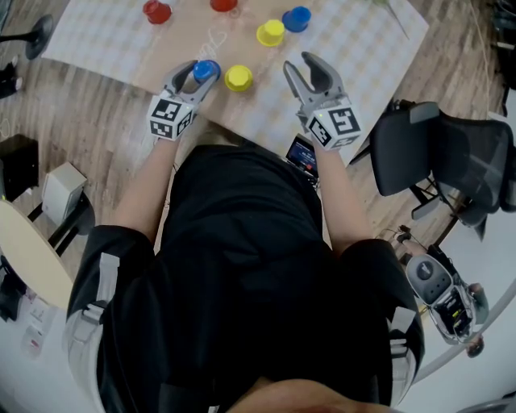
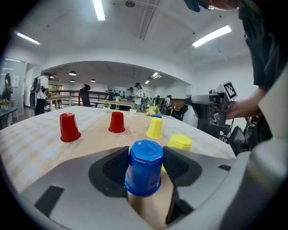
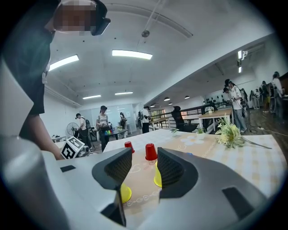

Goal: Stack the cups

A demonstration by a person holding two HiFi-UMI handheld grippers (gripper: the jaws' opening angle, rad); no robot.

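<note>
The table [image 1: 89, 40] carries a checked cloth with a tan runner [image 1: 189, 40] down its middle, and all the cups stand upside down on it. Toward the far edge, at the left, a red cup [image 1: 157, 11] sits on the runner's left margin. A second red cup [image 1: 223, 4] stands to its right, cut off by the frame's top.

Nearer the front edge, the left gripper [image 1: 199, 77] is clamped on a blue cup [image 2: 145, 166]. In the left gripper view both dark pads press against the cup's sides, base uppermost. Whether its rim rests on the runner or hangs just above it cannot be told.

Just beside that cup on the right stands a yellow cup [image 1: 239, 77], close to the left gripper's right jaw but apart from it. Farther back and to the right a second yellow cup [image 1: 270, 32] stands right next to a second blue cup [image 1: 297, 18]; whether those two touch is not clear.

The right gripper [image 1: 298, 66] hangs over the checked cloth near the front edge, right of the yellow cup. Its jaws stand apart with nothing between them, only the runner and distant cups showing through the gap. A spray of flowers [image 3: 230, 134] lies on the cloth toward the table's right edge.
</note>
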